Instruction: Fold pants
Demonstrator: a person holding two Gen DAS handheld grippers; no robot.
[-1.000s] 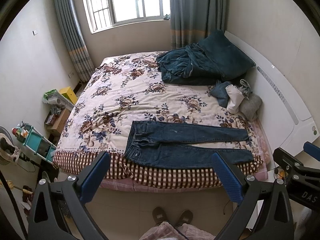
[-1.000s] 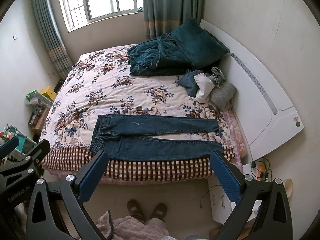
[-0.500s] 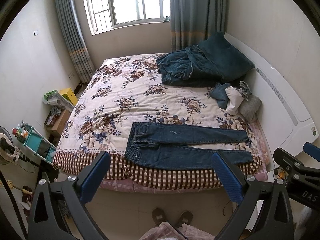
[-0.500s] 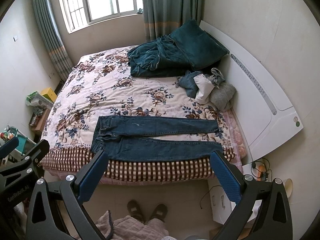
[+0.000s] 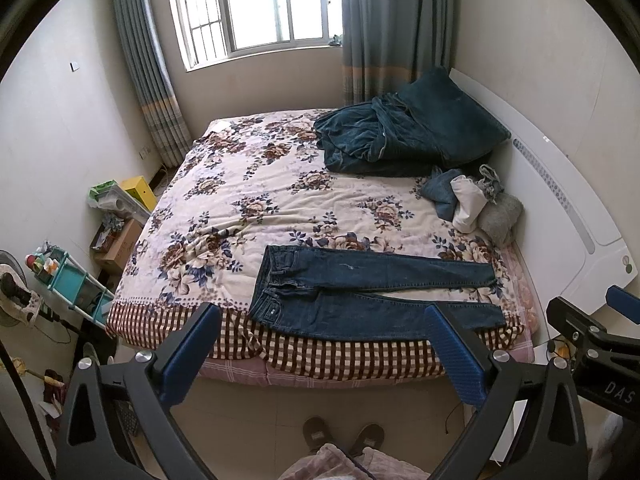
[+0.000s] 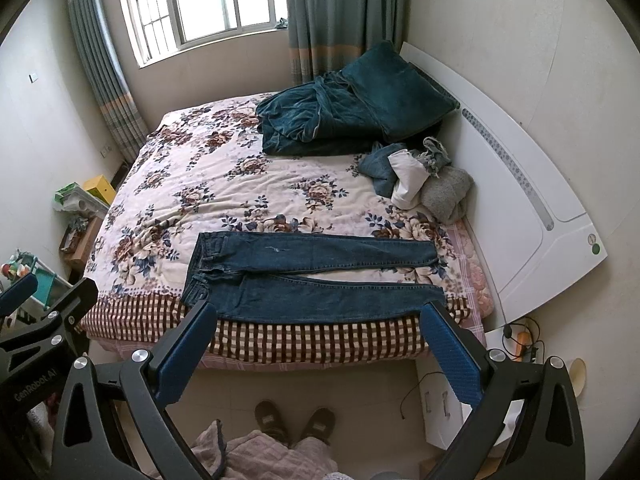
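Dark blue jeans (image 5: 360,292) lie flat along the near edge of the bed, waistband to the left, both legs stretched right and slightly apart; they also show in the right wrist view (image 6: 304,276). My left gripper (image 5: 320,332) is open and empty, held high above the floor in front of the bed, well short of the jeans. My right gripper (image 6: 318,330) is open and empty at the same height. Each gripper shows at the edge of the other's view.
The bed has a floral cover (image 5: 248,200) with a checked border (image 5: 340,354). A teal blanket and pillow (image 5: 404,136) lie at the head. A small pile of clothes (image 5: 472,204) lies right. Boxes and a shelf (image 5: 72,280) stand left. The person's feet (image 5: 340,436) are on the floor.
Both views have tilted up slightly, so the bed and jeans sit a little lower in frame. The jeans have not moved and both grippers stay open.
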